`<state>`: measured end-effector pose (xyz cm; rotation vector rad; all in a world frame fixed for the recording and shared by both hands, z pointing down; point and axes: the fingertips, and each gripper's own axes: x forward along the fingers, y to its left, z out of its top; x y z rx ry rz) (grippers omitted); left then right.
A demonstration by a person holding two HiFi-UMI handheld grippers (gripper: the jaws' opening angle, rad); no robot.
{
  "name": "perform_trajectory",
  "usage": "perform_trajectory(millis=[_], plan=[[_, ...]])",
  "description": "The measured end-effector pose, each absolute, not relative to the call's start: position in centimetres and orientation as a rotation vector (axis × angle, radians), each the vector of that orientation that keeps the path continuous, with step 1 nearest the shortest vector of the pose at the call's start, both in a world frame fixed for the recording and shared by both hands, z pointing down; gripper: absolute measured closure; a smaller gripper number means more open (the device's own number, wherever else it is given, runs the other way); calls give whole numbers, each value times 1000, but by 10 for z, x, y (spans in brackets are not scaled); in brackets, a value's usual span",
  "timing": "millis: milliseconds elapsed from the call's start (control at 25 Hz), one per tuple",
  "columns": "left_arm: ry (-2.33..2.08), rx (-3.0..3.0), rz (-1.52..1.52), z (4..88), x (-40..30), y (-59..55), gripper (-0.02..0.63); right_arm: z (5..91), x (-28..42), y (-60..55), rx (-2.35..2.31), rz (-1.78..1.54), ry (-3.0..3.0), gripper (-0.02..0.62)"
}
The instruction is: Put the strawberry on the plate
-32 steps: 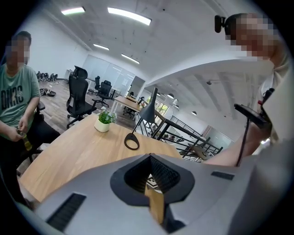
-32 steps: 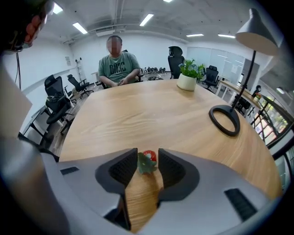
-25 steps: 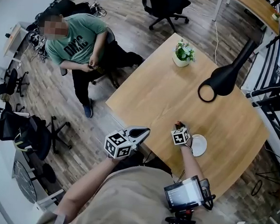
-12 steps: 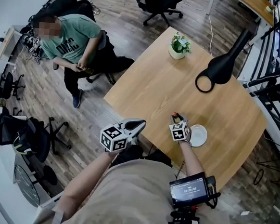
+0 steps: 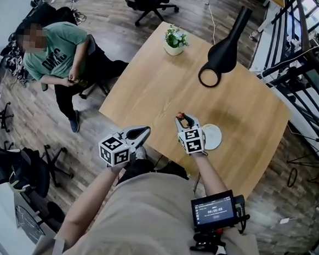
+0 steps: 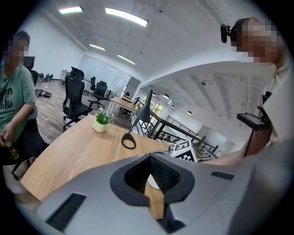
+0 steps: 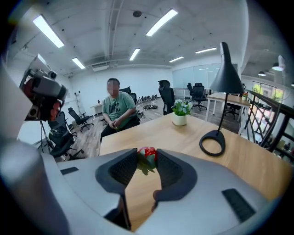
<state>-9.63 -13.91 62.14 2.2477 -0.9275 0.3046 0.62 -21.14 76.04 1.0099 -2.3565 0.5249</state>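
The left hand-held gripper point(image 6: 149, 158) hangs off the worktop's point(image 5: 152, 79) near edge, its jaws together at the tips with nothing between them. The right hand-held gripper point(image 7: 147, 158) is clamped on the strawberry point(image 7: 147, 153), carrying it above the worktop just beside the white plate point(image 5: 212, 137). Farther off stand a black lamp point(image 5: 224, 44) and a potted plant point(image 5: 175, 40). Past the worktop, a person point(image 5: 52, 55) sits.

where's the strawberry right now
In the right gripper view the strawberry is pinched between the right tongs. In the head view it hangs over the table's near edge, just left of the white plate.
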Motion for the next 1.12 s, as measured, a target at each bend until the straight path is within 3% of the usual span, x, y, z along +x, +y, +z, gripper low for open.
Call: perform_trajectory(millis=[1120], plan=[[-1008,2267,45,571,-43,-153,604,540,90,-184,1115,272,-2692,471]])
